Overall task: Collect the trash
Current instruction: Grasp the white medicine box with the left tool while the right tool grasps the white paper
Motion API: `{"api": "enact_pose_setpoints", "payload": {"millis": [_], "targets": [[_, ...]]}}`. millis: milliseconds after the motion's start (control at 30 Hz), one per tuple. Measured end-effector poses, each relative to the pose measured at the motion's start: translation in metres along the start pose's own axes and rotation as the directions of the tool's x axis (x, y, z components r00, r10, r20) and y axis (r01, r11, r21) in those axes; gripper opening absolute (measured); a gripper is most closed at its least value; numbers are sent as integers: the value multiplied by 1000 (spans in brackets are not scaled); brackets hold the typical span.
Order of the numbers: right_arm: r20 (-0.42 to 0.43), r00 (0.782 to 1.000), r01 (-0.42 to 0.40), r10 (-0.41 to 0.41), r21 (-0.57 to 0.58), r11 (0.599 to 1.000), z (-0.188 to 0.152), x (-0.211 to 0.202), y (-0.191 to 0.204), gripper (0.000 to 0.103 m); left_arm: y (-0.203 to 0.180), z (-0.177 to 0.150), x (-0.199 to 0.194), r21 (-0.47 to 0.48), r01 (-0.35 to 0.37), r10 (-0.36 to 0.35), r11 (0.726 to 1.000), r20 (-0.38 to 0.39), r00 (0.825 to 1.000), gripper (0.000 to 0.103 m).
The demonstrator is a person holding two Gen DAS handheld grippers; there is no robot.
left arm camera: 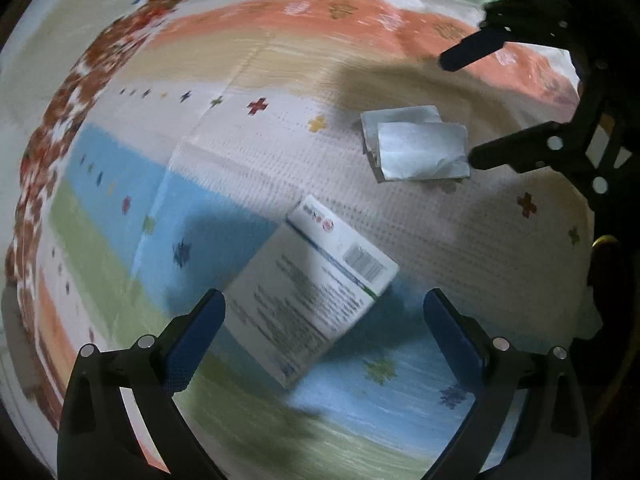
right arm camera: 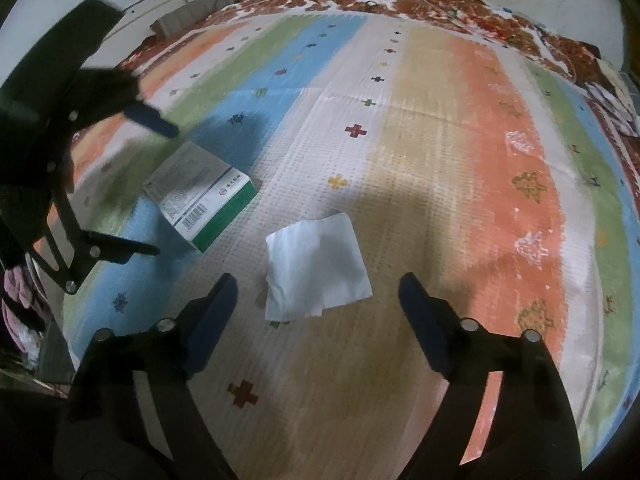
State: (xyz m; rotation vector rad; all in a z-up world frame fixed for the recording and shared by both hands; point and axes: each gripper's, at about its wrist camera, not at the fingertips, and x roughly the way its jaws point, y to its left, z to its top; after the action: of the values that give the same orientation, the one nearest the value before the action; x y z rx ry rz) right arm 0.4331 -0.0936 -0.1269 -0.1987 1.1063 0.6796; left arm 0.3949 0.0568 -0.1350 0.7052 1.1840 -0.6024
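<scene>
While both claws gape empty, only the right wrist view shows the box's (right arm camera: pixel 202 200) green side.

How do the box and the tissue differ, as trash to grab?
The box is rigid, printed with text, a barcode and a green side; the tissue is plain white, flat and creased. The box lies ahead of the left gripper; the tissue lies ahead of the right gripper. Both rest on the striped mat, untouched.
</scene>
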Motion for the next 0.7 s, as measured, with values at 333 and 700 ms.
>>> {"api": "enact_pose_setpoints", "payload": {"millis": [333,700], "targets": [[-49,998,-40,40,-12,999,1,28,2,36,13,8,33,46,83,-79,995,-80,994,95],[-44,999,-31,29,-41,999,-2,11,10,8,10,-24,33,-277,131,-152,952,-57,987,82]]}}
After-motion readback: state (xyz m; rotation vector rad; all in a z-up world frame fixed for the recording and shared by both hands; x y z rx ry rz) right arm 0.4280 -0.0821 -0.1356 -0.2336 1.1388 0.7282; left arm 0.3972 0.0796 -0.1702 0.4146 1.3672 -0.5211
